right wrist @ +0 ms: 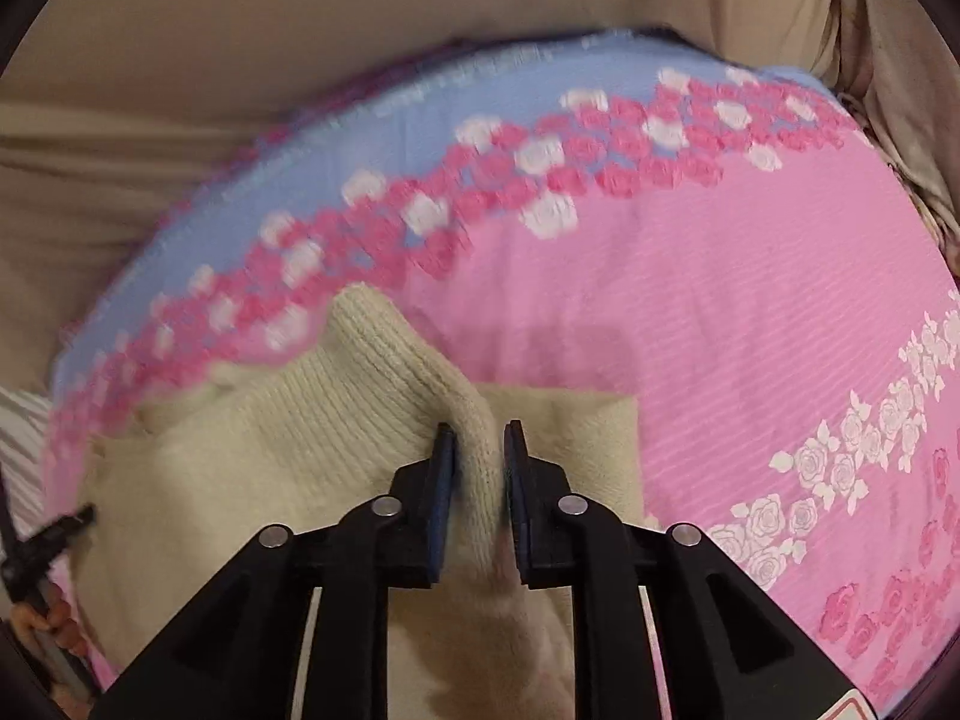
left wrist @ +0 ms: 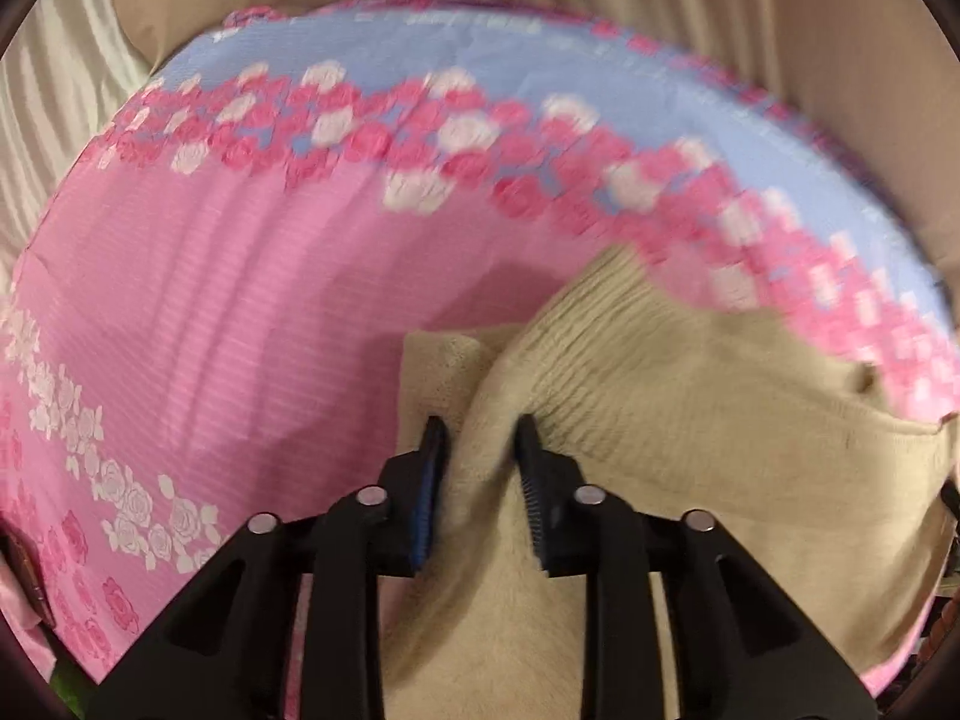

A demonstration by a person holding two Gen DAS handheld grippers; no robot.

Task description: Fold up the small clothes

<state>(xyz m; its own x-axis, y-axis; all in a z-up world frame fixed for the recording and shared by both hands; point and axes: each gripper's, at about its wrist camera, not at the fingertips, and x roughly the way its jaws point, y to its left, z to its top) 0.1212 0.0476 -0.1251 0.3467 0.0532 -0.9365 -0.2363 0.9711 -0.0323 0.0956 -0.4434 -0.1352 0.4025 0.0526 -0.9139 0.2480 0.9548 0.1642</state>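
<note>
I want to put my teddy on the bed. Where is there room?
The plain pink stretch of the bedspread left of the cream sweater is bare, and another lies right of it, before the white roses. It is crowded around the sweater, where both grippers pinch it.

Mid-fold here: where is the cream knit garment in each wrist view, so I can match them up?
Left wrist view: cream knit garment fills lower centre and right, a fold between the left claw pads.
Right wrist view: the garment fills lower centre and left, a ridge between the right claw pads.
Shared landmark: the pink rose-print bedsheet beneath.
</note>
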